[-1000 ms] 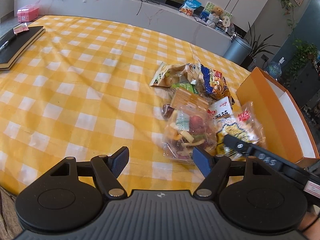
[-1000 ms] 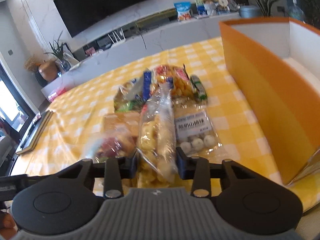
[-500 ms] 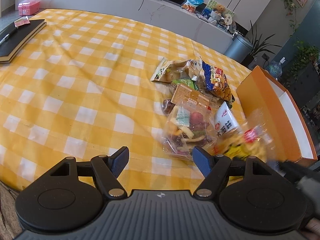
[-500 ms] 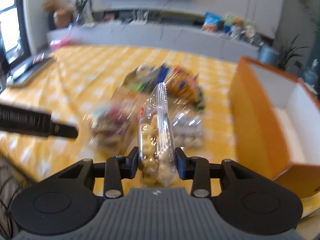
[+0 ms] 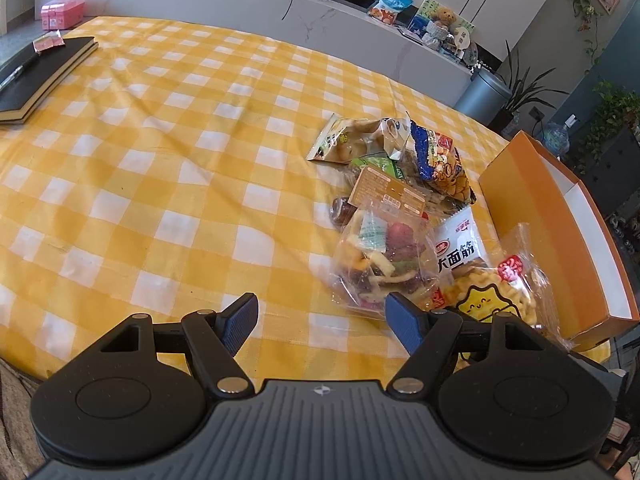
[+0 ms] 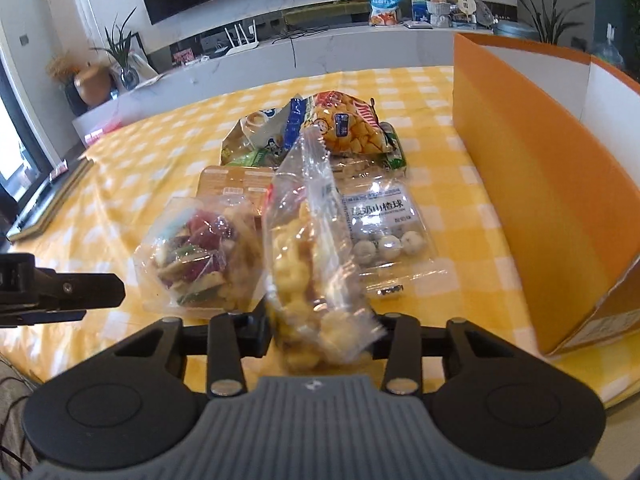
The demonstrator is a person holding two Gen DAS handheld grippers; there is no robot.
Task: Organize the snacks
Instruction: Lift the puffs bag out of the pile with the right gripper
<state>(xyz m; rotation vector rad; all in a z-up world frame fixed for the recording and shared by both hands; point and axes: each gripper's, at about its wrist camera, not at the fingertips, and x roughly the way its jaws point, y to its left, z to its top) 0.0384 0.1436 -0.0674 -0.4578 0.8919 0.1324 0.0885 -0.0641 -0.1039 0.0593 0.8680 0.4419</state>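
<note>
My right gripper (image 6: 318, 330) is shut on a clear bag of yellow puffed snacks (image 6: 308, 264) and holds it above the table's near edge; the bag also shows in the left wrist view (image 5: 500, 296). My left gripper (image 5: 322, 320) is open and empty, low over the cloth, just left of a clear bag of mixed dried fruit chips (image 5: 384, 264). A pile of snack packets (image 5: 404, 168) lies on the yellow checked tablecloth (image 5: 160, 160). An open orange box (image 5: 560, 220) with a white inside stands to the right of the pile.
A dark notebook with a pen (image 5: 36, 76) lies at the table's far left. A white counter (image 5: 280, 8) with a pink box, snack bags and a teddy runs behind the table. A bin and plants stand at the back right.
My right gripper has lifted the yellow puffed snack bag off the pile and swung it. The left gripper stayed open and shifted slightly.
</note>
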